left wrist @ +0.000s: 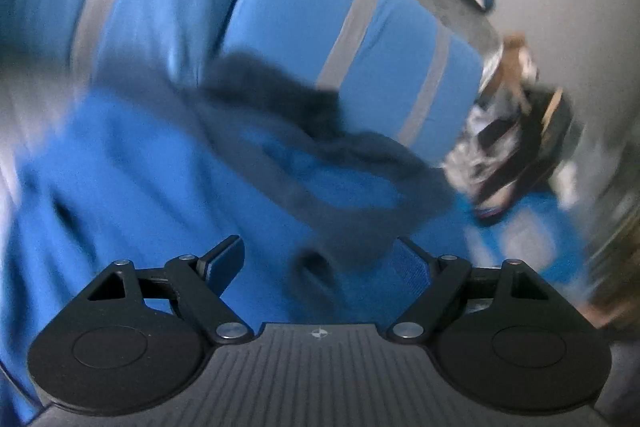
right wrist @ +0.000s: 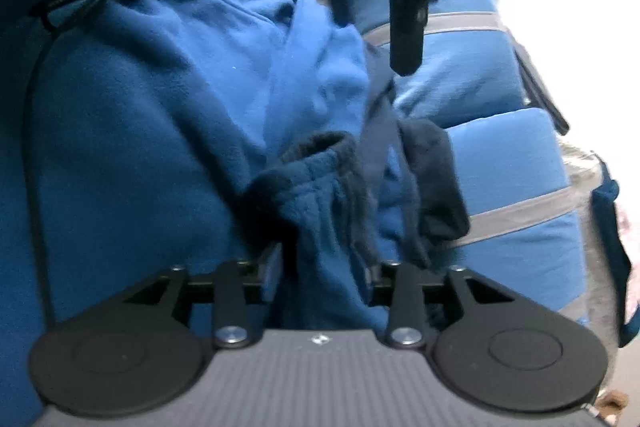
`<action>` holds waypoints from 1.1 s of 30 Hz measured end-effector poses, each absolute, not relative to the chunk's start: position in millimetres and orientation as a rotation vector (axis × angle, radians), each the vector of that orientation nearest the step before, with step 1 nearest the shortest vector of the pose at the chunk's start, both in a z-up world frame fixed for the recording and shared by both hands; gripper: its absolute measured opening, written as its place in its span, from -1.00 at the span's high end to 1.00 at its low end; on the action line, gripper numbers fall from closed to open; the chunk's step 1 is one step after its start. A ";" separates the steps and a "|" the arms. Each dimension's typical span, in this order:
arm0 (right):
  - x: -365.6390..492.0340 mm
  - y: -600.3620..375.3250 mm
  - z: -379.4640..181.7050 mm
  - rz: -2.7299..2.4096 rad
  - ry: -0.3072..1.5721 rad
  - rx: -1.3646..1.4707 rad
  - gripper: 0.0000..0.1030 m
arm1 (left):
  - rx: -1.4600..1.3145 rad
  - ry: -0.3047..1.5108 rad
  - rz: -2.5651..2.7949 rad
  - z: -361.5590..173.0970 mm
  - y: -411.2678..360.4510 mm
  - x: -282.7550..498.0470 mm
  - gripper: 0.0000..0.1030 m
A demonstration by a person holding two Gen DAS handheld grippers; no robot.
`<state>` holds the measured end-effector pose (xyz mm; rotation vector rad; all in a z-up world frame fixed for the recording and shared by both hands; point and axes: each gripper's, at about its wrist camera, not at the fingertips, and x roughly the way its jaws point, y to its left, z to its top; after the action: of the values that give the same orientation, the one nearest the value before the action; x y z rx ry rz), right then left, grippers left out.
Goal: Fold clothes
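Blue fleece garment (right wrist: pixel 160 131) bunched on striped cushions (right wrist: pixel 500 163); dark cuff (right wrist: pixel 316 163) between parted right claw (right wrist: pixel 324 267), ungripped; left claw (left wrist: pixel 320 259) spread wide above fleece.

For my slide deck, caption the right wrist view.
Right gripper open over a blue fleece garment, its dark-trimmed cuff between the fingers.

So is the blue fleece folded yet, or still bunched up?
Still bunched up. The fleece lies in loose rumpled folds, its dark-trimmed cuff crumpled between the fingers of the right gripper. No flat, squared fold shows in either view.
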<state>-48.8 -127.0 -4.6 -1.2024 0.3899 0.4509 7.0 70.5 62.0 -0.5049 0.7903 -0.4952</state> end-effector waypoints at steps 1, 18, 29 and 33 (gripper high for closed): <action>-49.9 -128.6 -4.2 0.446 0.383 -1.199 -0.23 | -0.599 0.844 -0.508 53.0 73.1 8.3 -0.58; -36.7 -134.4 -6.1 0.450 0.355 -1.030 0.81 | -1.177 1.193 -0.532 -43.1 38.8 37.7 -0.58; -58.2 -140.6 8.5 0.458 0.325 -0.993 0.83 | -1.285 1.080 -0.526 -45.0 38.0 52.4 -0.08; -63.9 -140.5 4.1 0.476 0.326 -1.014 0.83 | -1.272 1.075 -0.509 -47.1 39.5 50.9 0.12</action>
<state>-63.9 -140.5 4.1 -1.0139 0.3258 0.4764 50.9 39.5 -47.1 -1.2724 1.0750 -0.5091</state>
